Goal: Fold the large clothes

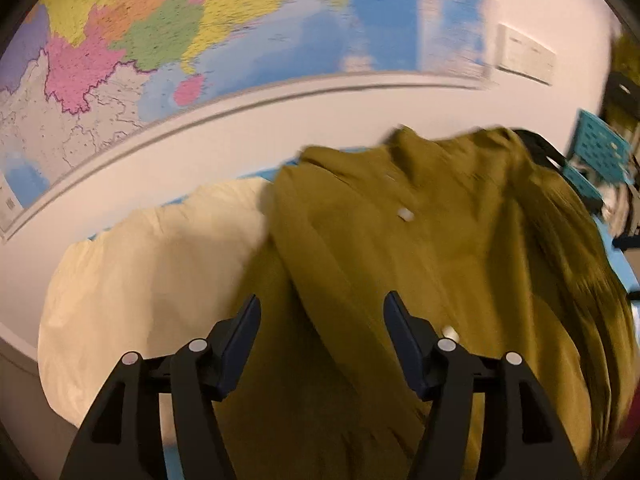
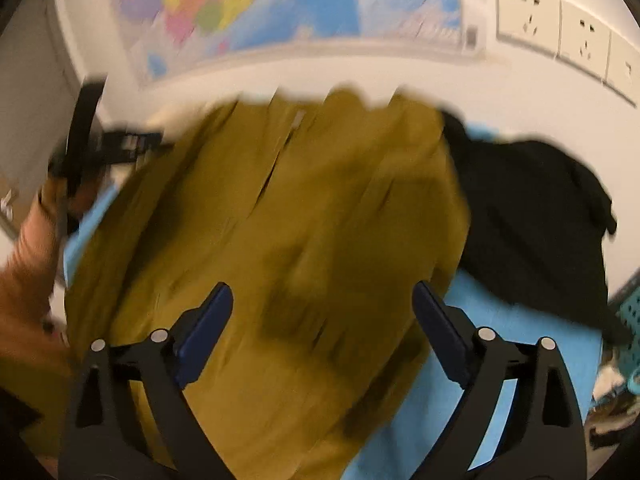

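An olive-mustard button-up garment lies spread and rumpled on a blue surface; it fills the middle of the right wrist view too. My left gripper is open and empty, just above the garment's left part. My right gripper is open and empty over the garment's lower middle. The left gripper and the hand holding it show at the left edge of the right wrist view. Both views are motion-blurred.
A cream cloth lies left of the garment. A black garment lies to its right on the blue surface. A wall map and wall sockets are behind. A teal basket stands at the right.
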The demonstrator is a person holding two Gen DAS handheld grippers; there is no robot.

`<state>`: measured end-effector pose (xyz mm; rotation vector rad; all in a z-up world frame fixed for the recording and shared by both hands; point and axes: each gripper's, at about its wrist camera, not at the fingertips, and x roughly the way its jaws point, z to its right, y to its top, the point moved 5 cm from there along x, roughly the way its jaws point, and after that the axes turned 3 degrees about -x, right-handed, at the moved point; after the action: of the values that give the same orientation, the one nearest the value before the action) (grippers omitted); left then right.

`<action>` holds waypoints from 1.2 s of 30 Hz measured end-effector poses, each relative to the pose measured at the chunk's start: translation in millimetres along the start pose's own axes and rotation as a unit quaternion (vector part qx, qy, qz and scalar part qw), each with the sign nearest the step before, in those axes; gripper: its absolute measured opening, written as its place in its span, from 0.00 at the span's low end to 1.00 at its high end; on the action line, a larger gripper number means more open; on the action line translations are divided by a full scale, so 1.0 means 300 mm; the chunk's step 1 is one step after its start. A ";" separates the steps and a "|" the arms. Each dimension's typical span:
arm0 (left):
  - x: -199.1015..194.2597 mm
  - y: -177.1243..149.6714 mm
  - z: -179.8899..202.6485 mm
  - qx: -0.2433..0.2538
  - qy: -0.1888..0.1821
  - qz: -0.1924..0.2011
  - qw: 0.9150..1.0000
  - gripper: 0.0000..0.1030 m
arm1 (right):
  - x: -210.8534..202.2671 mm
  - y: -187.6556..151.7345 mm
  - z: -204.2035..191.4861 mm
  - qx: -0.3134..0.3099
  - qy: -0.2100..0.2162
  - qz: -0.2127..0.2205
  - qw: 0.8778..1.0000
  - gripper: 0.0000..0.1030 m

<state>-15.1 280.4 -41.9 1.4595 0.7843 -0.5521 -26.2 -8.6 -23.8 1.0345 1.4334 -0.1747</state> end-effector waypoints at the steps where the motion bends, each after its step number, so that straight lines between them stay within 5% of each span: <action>1: -0.009 -0.018 0.020 0.008 0.001 0.001 1.000 0.65 | 0.016 -0.048 -0.015 0.002 -0.005 -0.013 1.000 0.88; 3: -0.020 -0.060 0.066 0.027 0.006 0.002 1.000 0.65 | 0.022 -0.094 -0.036 -0.005 -0.018 -0.020 1.000 0.68; 4: -0.028 -0.072 0.085 0.032 0.003 -0.002 0.999 0.65 | 0.025 -0.112 -0.045 -0.015 -0.024 -0.028 0.999 0.28; 5: -0.033 -0.090 0.103 0.036 -0.002 -0.005 0.999 0.65 | 0.012 -0.109 -0.027 -0.013 -0.024 -0.026 0.999 0.06; 8: -0.048 -0.118 0.125 0.048 -0.002 -0.005 0.999 0.65 | -0.148 -0.049 0.051 0.011 -0.043 0.033 0.998 0.06; 12: -0.095 -0.118 0.113 0.042 -0.006 0.010 0.999 0.65 | -0.390 0.091 0.250 0.043 -0.133 0.102 0.985 0.05; 15: -0.114 -0.115 0.091 0.023 -0.015 0.016 0.999 0.65 | -0.444 0.097 0.439 0.088 -0.173 0.107 0.975 0.05; 18: -0.097 -0.131 0.081 0.011 -0.017 0.002 1.000 0.65 | -0.320 0.023 0.592 0.142 -0.197 0.066 0.968 0.06; 21: -0.076 -0.163 0.096 0.018 -0.020 -0.018 0.999 0.65 | -0.121 -0.117 0.721 0.211 -0.191 0.002 0.959 0.24; 23: -0.073 -0.194 0.110 0.023 -0.023 -0.032 0.999 0.67 | -0.061 -0.181 0.770 0.241 -0.205 -0.009 0.948 0.46; 25: -0.085 -0.227 0.129 0.021 -0.028 -0.045 0.998 0.69 | -0.086 -0.200 0.769 0.264 -0.206 0.026 0.942 0.64; 31: -0.107 -0.347 0.234 0.039 -0.044 -0.077 0.995 0.79 | -0.288 -0.143 0.616 0.207 -0.221 0.138 0.943 0.70; 33: -0.078 -0.391 0.261 0.050 -0.026 -0.100 0.993 0.65 | -0.318 -0.122 0.524 0.171 -0.212 0.160 0.949 0.70; 35: -0.057 -0.419 0.257 0.051 0.000 -0.113 0.992 0.18 | -0.319 -0.102 0.455 0.134 -0.187 0.167 0.959 0.77; 36: -0.062 -0.417 0.242 0.036 -0.008 -0.117 0.992 0.10 | -0.314 -0.097 0.433 0.122 -0.171 0.170 0.963 0.77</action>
<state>-111.7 198.2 -114.1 1.4357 0.9379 -0.7745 28.9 -156.3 18.3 1.3632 0.9218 -0.2699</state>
